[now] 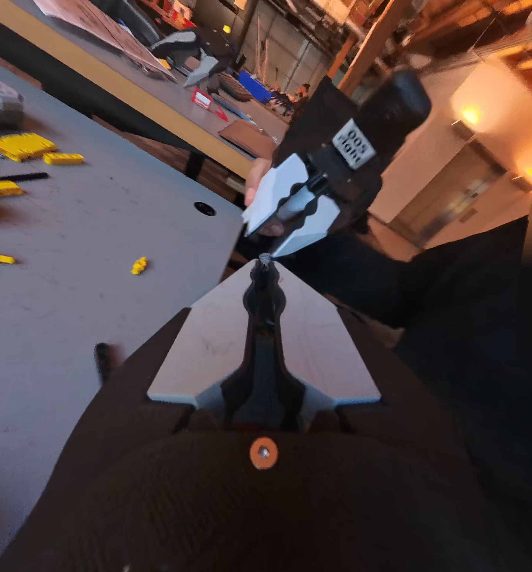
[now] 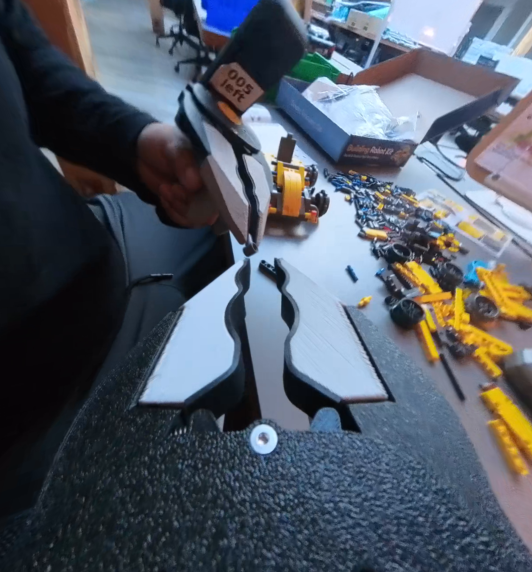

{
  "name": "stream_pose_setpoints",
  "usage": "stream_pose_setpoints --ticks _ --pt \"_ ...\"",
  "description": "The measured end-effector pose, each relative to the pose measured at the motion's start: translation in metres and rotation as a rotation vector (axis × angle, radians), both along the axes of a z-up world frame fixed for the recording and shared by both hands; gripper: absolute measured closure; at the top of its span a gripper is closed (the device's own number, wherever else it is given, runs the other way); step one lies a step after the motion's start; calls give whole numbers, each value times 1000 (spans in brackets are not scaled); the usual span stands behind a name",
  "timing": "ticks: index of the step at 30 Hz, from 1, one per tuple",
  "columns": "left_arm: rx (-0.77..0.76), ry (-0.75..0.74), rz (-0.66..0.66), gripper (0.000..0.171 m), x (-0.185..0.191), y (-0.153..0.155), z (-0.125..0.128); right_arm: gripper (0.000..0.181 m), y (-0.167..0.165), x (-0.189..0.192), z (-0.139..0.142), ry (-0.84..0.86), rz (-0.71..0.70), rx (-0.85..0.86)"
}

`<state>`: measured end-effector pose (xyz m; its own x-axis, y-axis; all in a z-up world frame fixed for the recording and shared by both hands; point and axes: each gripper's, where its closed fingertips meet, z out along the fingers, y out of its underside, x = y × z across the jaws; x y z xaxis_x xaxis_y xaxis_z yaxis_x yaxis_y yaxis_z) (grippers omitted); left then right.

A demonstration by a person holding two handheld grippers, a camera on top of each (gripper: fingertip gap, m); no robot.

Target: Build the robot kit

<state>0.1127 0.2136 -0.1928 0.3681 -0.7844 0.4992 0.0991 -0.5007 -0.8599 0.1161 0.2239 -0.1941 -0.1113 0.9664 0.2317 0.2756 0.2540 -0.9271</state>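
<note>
My left gripper (image 1: 264, 263) is shut on a small grey pin (image 1: 264, 257), which sticks out past its tips. It hangs past the grey table's (image 1: 88, 294) edge. In the right wrist view the left gripper (image 2: 250, 241) comes in from the upper left, held by a hand, with the pin (image 2: 249, 247) just above my right gripper (image 2: 261, 263). The right gripper is open, and it also shows in the left wrist view (image 1: 263, 240). A short black holed beam (image 2: 267, 268) lies against its right fingertip. I cannot tell whether it is held or resting on the table.
A partly built yellow and grey vehicle model (image 2: 292, 192) stands behind the left gripper. Several loose yellow and black parts (image 2: 428, 263) and wheels spread to the right. A blue kit box with plastic bags (image 2: 351, 123) and a cardboard box (image 2: 428, 77) stand at the back. A person's dark sleeve (image 2: 57, 108) fills the left.
</note>
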Motion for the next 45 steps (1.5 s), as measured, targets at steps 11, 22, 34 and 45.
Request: stream_pose_setpoints --ticks 11,22,34,45 --pt "398 286 144 170 16 12 -15 168 11 11 -9 48 -6 -193" --pt "391 270 145 170 -2 -8 -26 170 8 -14 -7 21 31 -212" --pt "343 246 149 170 -26 -22 -36 173 -2 -29 -10 -19 86 -256" --pt "416 299 106 170 -30 -15 -20 173 -17 -35 -16 -51 159 -264"
